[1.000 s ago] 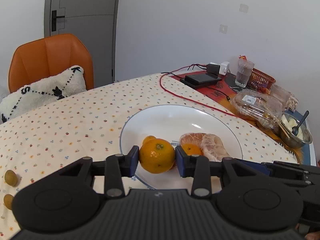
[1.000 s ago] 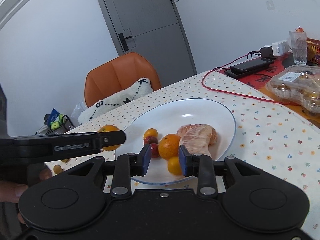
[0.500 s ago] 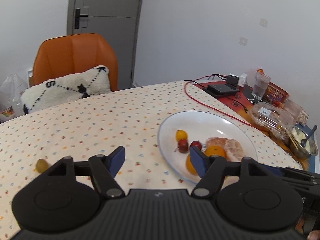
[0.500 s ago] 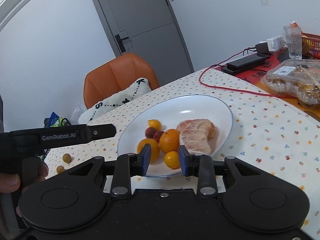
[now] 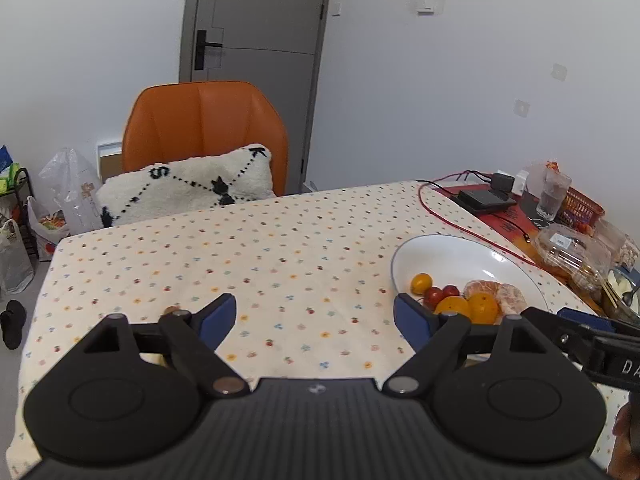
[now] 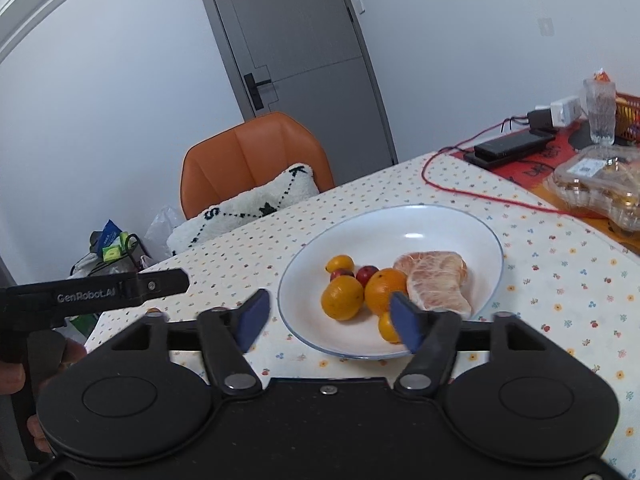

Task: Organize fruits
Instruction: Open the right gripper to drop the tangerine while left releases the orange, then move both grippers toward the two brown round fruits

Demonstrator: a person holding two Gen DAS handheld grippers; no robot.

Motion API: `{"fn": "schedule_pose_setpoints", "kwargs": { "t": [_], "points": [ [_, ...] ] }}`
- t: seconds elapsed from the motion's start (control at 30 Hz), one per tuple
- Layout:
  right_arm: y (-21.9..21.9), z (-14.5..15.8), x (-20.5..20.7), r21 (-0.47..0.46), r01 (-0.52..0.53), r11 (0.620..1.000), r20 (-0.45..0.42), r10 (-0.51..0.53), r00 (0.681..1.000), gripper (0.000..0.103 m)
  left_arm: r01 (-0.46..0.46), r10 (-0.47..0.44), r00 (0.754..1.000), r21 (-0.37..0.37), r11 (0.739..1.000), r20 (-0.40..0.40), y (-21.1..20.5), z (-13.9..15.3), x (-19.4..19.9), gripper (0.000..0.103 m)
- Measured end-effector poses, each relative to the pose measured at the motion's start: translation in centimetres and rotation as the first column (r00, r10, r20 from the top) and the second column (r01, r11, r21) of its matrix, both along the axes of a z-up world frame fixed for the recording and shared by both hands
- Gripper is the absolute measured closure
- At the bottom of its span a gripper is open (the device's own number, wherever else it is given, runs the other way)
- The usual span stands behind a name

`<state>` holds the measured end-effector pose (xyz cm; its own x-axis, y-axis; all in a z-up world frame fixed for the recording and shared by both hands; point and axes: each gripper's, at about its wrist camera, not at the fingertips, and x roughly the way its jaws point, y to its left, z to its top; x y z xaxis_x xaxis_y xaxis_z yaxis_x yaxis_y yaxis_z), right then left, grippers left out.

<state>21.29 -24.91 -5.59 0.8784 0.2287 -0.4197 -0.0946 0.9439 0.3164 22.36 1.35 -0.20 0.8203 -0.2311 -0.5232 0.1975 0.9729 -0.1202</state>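
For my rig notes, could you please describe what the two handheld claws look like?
Both are matte black plastic. The left claw and right claw each have two angled arms with silver pivot pins, blue pads and round housings. White "GenRobot.AI" lettering runs along the left claw's side.

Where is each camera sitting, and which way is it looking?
Left wrist view: sits on the left tongs, looking along them across the table to the orange chair; both blue pads show, wide open, with the right tongs' edge at right.
Right wrist view: sits on the right tongs, looking down at the plate of fruit; open pads show, with the left tongs and a hand at left.
Both share the plate, chair, pillow and door.
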Motion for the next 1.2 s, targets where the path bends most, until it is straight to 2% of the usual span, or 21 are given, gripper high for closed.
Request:
{"fn": "schedule_pose_setpoints", "kwargs": {
  "t": [0.03,0.2,0.37,0.47,0.77,1.2],
  "points": [
    [0.2,0.2,-0.2,-0.007,0.006,1.000,0.008,-0.005,1.000,0.024,-0.006,0.006,1.000,-0.007,1.000,-0.004,0.4,0.0,-0.2,0.018],
    [1.4,0.8,-0.5,-0.018,0.002,1.000,0.024,-0.002,1.000,0.018,-0.021,0.020,1.000,-0.009,1.000,-0.009,2.3,-0.2,-1.2,0.018],
    [2.9,1.2,-0.8,-0.018,-0.009,1.000,0.043,0.010,0.999,0.004,-0.047,0.047,0.999,-0.026,0.999,-0.015,4.4,-0.7,-1.7,0.018],
    [3.6,1.2,-0.9,-0.011,-0.022,1.000,0.047,0.023,0.999,0.000,-0.067,0.066,0.997,-0.034,0.997,-0.027,5.6,-1.1,-1.8,0.019],
    [6.1,1.3,-0.4,-0.014,-0.070,0.997,0.041,0.071,0.997,0.000,-0.110,0.108,0.993,-0.051,0.993,-0.043,8.3,-2.3,-1.8,0.021],
    [9.0,0.5,1.3,-0.015,-0.136,0.991,0.018,0.136,0.991,0.000,-0.140,0.133,0.987,-0.073,0.987,-0.093,9.9,-5.2,0.5,0.042]
  ]
}}
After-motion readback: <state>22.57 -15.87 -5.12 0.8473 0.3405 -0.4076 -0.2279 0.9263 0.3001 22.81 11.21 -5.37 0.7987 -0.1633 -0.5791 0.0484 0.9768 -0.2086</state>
